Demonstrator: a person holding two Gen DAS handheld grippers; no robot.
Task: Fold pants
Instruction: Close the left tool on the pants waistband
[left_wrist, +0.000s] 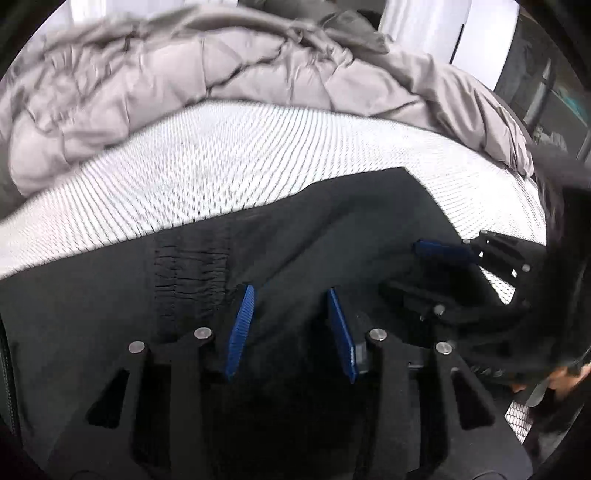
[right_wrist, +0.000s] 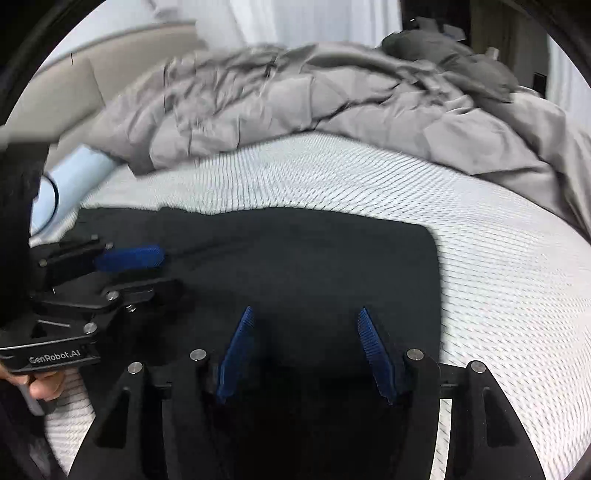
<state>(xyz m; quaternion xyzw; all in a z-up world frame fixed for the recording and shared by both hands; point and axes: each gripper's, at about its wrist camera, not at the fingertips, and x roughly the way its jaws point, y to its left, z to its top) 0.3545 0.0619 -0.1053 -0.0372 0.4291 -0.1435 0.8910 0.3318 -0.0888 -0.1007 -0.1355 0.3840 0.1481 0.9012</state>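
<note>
White mattress (right_wrist: 480, 277) bears black pants (right_wrist: 295, 258) under both part-open, empty claws (left_wrist: 291, 295) (right_wrist: 306, 314).

A bed fills most of the view, with a white textured mattress cover (right_wrist: 369, 192). A grey quilted blanket (right_wrist: 295, 99) lies crumpled at the far side. Behind it hang white curtains (right_wrist: 295, 22), bright with daylight. A beige headboard (right_wrist: 110, 70) stands at the left.
</note>
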